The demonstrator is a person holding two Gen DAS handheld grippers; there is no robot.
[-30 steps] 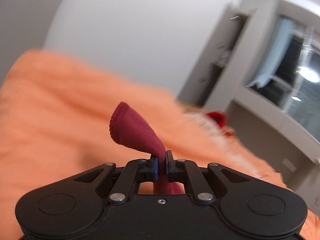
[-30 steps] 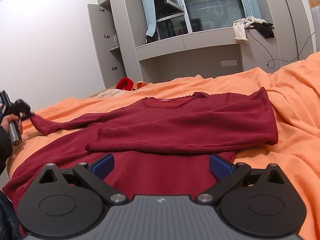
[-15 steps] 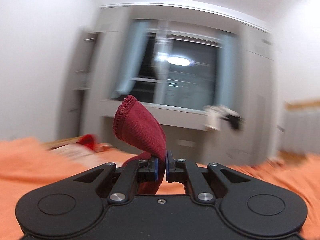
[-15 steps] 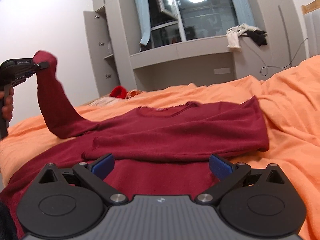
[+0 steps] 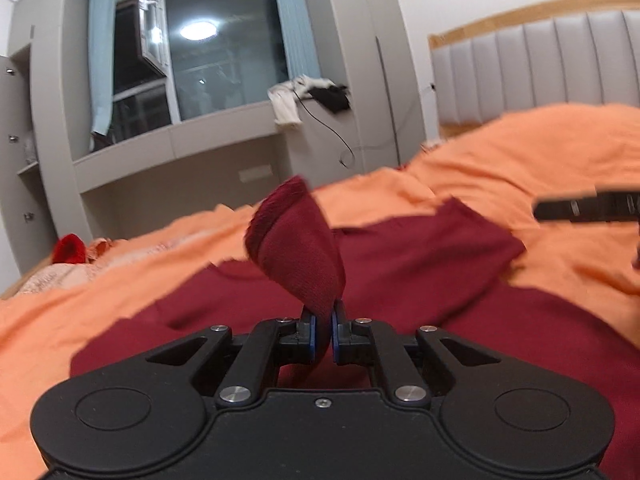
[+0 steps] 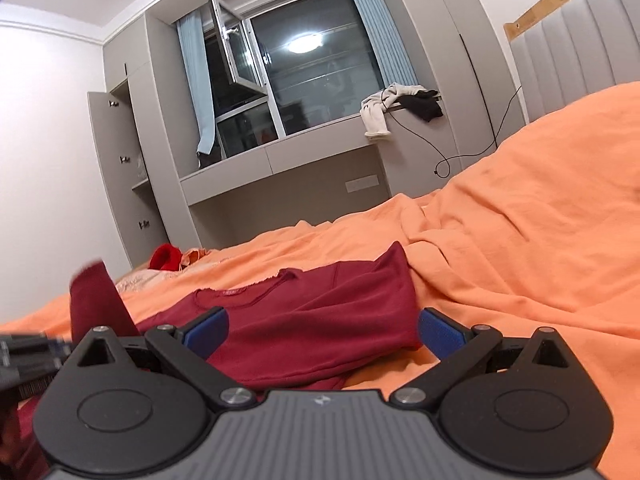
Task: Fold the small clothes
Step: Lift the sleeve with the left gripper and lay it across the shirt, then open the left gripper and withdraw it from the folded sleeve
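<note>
Maroon: one top [image 6: 312,320], one sleeve [image 5: 300,252] pinched, left gripper [image 5: 323,330].

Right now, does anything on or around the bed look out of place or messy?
Yes. Pale and black clothes hang bunched off the window ledge, with a cable trailing down. A red item lies crumpled at the orange bedspread's far edge.

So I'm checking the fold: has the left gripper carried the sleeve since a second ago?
Yes: the left gripper brought the sleeve rightward, over the shirt.
</note>
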